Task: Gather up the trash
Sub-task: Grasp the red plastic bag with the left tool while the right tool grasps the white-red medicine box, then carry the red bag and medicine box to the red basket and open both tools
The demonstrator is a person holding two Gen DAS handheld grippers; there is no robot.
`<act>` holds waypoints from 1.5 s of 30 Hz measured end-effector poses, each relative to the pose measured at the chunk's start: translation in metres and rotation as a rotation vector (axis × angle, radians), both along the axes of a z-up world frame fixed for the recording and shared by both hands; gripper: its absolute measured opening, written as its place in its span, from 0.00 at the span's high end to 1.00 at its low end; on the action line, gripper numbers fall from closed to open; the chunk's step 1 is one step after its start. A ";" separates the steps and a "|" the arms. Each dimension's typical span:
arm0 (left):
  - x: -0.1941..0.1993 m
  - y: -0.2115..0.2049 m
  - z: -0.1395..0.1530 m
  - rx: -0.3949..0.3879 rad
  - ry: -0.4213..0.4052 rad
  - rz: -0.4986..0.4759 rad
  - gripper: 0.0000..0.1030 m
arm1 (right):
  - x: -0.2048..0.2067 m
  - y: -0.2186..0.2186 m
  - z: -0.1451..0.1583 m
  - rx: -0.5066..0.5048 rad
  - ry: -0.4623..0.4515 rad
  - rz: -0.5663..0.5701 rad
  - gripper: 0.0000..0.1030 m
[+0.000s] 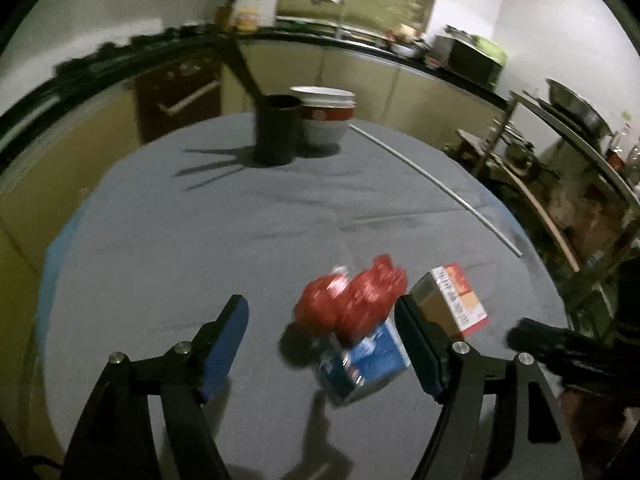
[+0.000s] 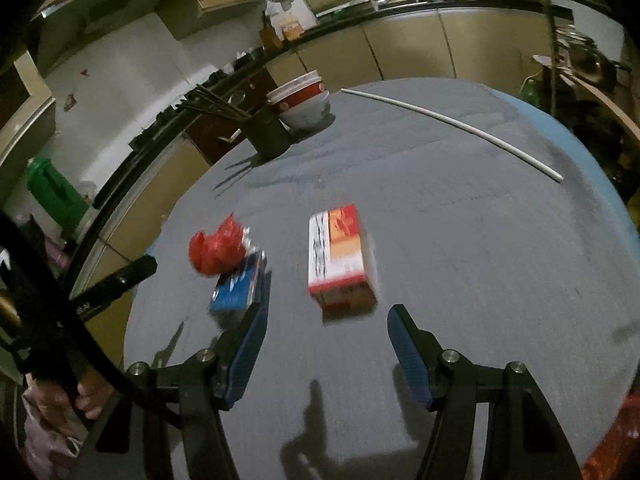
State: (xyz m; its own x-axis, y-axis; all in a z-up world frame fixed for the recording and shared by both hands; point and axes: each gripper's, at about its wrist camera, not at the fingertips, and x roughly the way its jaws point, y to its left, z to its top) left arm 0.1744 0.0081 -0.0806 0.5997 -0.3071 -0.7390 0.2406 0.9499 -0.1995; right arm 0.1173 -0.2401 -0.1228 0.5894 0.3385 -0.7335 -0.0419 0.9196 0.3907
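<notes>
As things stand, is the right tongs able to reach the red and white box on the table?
Probably yes. The right tongs stand open and empty, and the red and white box lies just ahead of them on the grey tablecloth, nothing between.

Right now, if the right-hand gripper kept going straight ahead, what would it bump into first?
Probably the red and white box, lying just ahead of the right gripper's open jaws, though depth is hard to judge.

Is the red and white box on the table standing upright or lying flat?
Lying flat. The red and white box rests on a broad side on the grey table, printed face up.
</notes>
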 end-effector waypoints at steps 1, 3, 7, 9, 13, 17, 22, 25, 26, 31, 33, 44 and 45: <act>0.007 -0.003 -0.002 -0.007 0.012 -0.013 0.26 | 0.010 0.003 -0.003 -0.010 0.011 0.002 0.35; 0.020 -0.009 -0.011 -0.024 0.039 -0.044 0.26 | 0.027 0.009 -0.009 -0.035 0.031 0.004 0.35; 0.035 -0.020 -0.023 -0.020 0.072 -0.078 0.26 | 0.053 0.018 -0.025 -0.071 0.085 0.001 0.35; 0.035 -0.026 -0.027 -0.016 0.064 -0.099 0.26 | 0.059 0.021 -0.030 -0.069 0.093 0.004 0.35; 0.032 -0.037 -0.035 0.028 0.037 -0.137 0.30 | 0.069 0.032 -0.041 -0.121 0.107 0.010 0.36; 0.027 -0.039 -0.039 0.031 0.016 -0.152 0.44 | 0.067 0.036 -0.044 -0.138 0.090 0.023 0.50; 0.023 -0.033 -0.035 0.014 0.004 -0.137 0.52 | 0.048 0.026 -0.034 -0.114 0.056 0.010 0.51; 0.015 -0.028 -0.030 0.010 -0.011 -0.120 0.54 | 0.033 0.021 -0.024 -0.102 0.032 0.004 0.51; 0.012 -0.026 -0.028 0.010 -0.016 -0.116 0.54 | 0.027 0.019 -0.020 -0.101 0.025 0.003 0.51; -0.018 -0.015 -0.008 0.016 -0.069 -0.096 0.54 | -0.004 0.014 0.001 -0.095 -0.033 0.001 0.51; -0.034 -0.010 0.000 0.016 -0.092 -0.083 0.54 | -0.015 0.014 0.006 -0.096 -0.049 0.002 0.51; -0.126 -0.007 0.021 0.027 -0.164 -0.046 0.54 | -0.089 0.012 0.028 -0.090 -0.140 0.008 0.51; -0.132 -0.012 0.022 0.033 -0.173 -0.053 0.54 | -0.098 0.012 0.030 -0.091 -0.150 0.011 0.51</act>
State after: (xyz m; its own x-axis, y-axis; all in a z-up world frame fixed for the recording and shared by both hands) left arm 0.0426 -0.0036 -0.0590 0.7026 -0.3189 -0.6362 0.3184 0.9403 -0.1198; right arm 0.0190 -0.2277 -0.0931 0.6913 0.2818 -0.6653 -0.1040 0.9500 0.2943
